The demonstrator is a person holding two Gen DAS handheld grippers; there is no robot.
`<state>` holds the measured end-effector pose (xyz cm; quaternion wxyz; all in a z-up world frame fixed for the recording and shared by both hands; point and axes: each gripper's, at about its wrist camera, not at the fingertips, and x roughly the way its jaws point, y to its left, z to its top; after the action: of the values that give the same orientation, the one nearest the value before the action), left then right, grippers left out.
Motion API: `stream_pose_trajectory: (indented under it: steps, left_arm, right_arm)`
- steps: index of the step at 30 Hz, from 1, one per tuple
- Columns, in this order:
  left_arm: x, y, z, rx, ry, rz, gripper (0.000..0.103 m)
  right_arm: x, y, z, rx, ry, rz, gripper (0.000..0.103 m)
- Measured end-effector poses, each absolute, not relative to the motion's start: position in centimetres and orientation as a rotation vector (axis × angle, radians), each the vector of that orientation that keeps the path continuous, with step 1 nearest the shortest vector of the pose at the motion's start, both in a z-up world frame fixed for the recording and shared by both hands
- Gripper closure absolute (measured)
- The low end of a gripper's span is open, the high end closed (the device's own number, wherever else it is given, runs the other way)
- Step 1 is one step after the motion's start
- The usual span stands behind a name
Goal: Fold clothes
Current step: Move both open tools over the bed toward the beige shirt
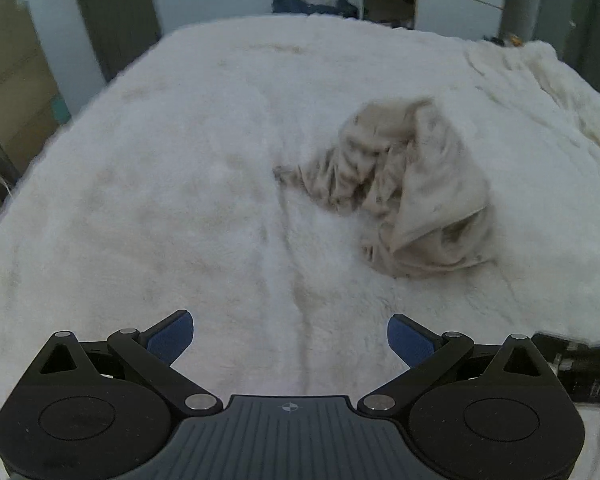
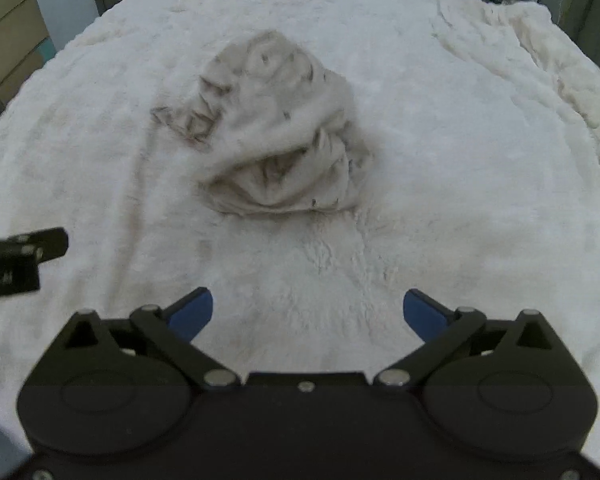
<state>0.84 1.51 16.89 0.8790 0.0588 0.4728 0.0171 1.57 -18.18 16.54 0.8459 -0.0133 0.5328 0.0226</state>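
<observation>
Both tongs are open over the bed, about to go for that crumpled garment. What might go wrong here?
1. The garment lies bunched, its edges hidden in folds, so a grab may catch several layers at once.
2. It nearly matches the fluffy white blanket underneath; the right tongs or left tongs may pinch blanket too.

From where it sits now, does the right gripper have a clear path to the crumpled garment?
Probably yes. The right gripper is open, and only bare white fleece blanket lies between it and the crumpled beige garment straight ahead.
</observation>
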Motion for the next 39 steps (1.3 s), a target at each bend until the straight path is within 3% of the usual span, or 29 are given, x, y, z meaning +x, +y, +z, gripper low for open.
stream_pose_trajectory:
  steps: [6,10,18,30,35,39]
  left_arm:
    - [-0.2,3.3,31.5,0.124,0.969,0.017,0.000]
    - [0.1,4.0,35.9,0.132,0.874,-0.062,0.000]
    - [1.0,3.8,33.2,0.093,1.011,-0.094,0.000]
    - [-0.1,-2.4,31.4,0.053,1.078,0.085,0.000]
    - [-0.5,-3.9,30.8,0.027,1.121,0.105,0.000]
    - [-0.1,-3.9,31.2,0.065,1.104,0.099,0.000]
  right_arm:
    - [0.5,-17.0,30.9,-0.093,1.073,0.055,0.000]
    - [0.2,-16.2,35.4,-0.093,1.040,0.056,0.000]
    - [-0.7,-16.6,36.2,-0.064,1.020,0.135,0.000]
    - [0.8,-22.1,32.4,-0.059,1.144,0.253,0.000]
    - [2.1,-23.1,30.9,-0.060,1.185,0.284,0.008]
    - [2.7,-22.9,31.0,-0.049,1.180,0.272,0.008]
